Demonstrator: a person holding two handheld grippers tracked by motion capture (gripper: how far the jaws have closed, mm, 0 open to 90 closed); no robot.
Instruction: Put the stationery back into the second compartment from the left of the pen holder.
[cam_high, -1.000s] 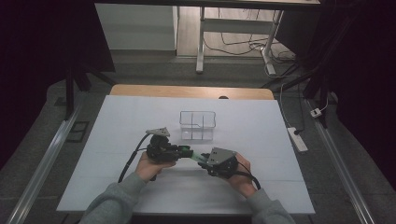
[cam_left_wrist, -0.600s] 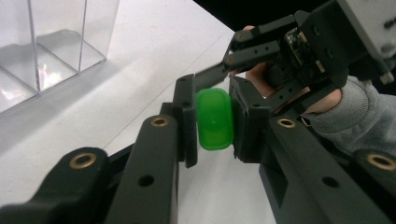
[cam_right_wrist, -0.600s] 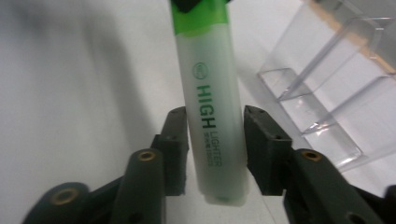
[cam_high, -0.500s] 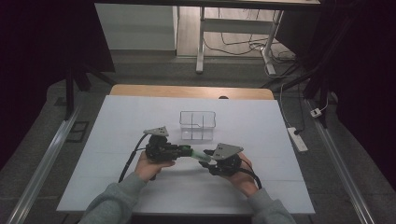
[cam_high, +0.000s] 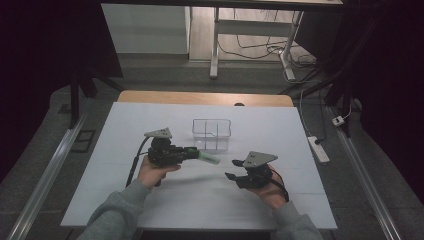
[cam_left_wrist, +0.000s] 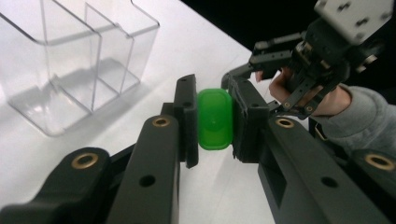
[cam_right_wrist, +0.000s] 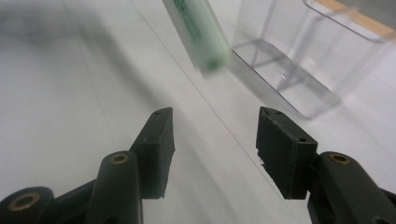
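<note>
A green-and-white tube (cam_high: 207, 159) sticks out to the right from my left gripper (cam_high: 192, 152), which is shut on its green end (cam_left_wrist: 215, 119) and holds it above the white table. In the left gripper view the pads of my left gripper (cam_left_wrist: 213, 93) press both sides of that green end. My right gripper (cam_high: 231, 170) is to the right of the tube's free tip, apart from it. Its jaws have just been opening and nothing is between them. In the right gripper view the tube (cam_right_wrist: 201, 32) hangs beyond my right gripper (cam_right_wrist: 217, 123).
A clear divided plastic box (cam_high: 212, 134) stands just behind the tube on the white table (cam_high: 150, 125); its walls (cam_left_wrist: 70, 60) rise close to the left jaws. A power strip (cam_high: 317, 149) lies off the table's right edge.
The right gripper has come off the tube's tip, widened its jaws and drawn away to the right. The left gripper has lifted a little with the tube.
</note>
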